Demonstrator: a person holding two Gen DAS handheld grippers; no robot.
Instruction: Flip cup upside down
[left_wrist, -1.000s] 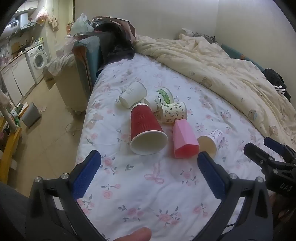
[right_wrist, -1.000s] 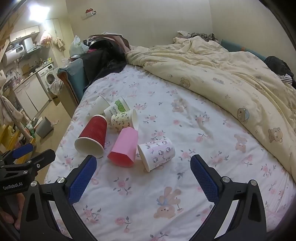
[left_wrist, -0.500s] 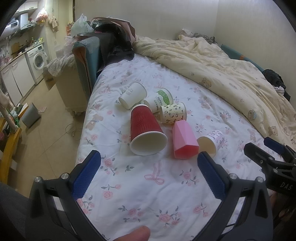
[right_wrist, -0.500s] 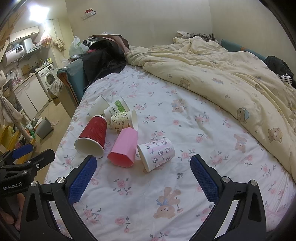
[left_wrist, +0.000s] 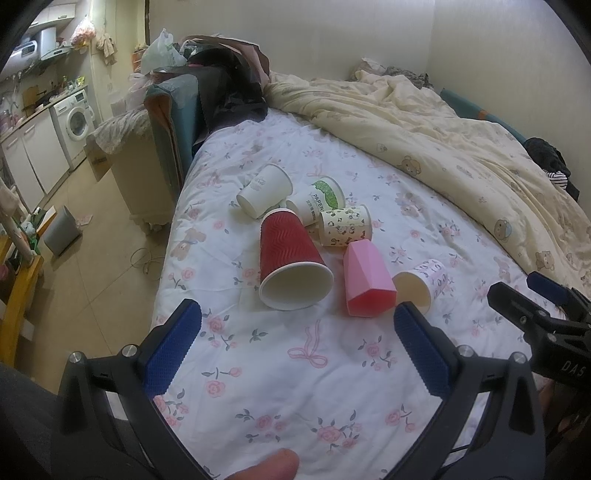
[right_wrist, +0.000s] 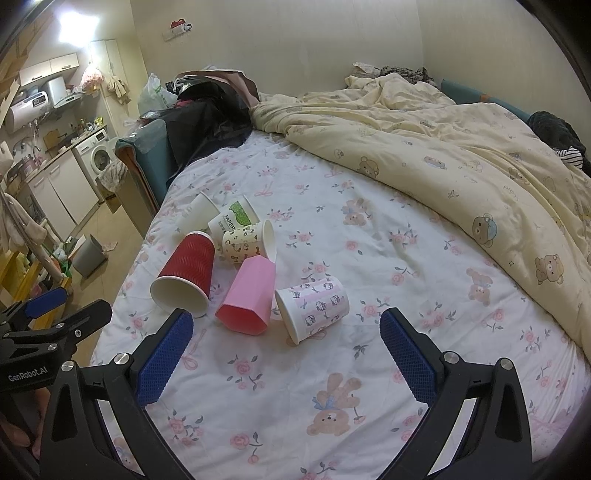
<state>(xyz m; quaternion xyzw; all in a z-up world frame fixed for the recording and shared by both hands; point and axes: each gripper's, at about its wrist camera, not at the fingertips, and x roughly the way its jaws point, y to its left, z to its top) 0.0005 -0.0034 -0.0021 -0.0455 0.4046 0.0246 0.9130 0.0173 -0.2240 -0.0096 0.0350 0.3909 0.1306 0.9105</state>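
Both your left tongs and right tongs gape apart, empty. Squeeze the red cup at twelve o'clock gently; it could crumple or roll on the soft bed.

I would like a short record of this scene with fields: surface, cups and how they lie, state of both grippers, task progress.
surface: bed sheet with flower print
cups: six, all lying on their sides in one cluster
red cup: mouth toward the cameras
pink cup: beside the red one
kitten-print cup: nearest the right gripper
others: plain white cup, green-label cup, spotted cup
left gripper: open, holds nothing
right gripper: open, holds nothing
progress: no cup flipped yet
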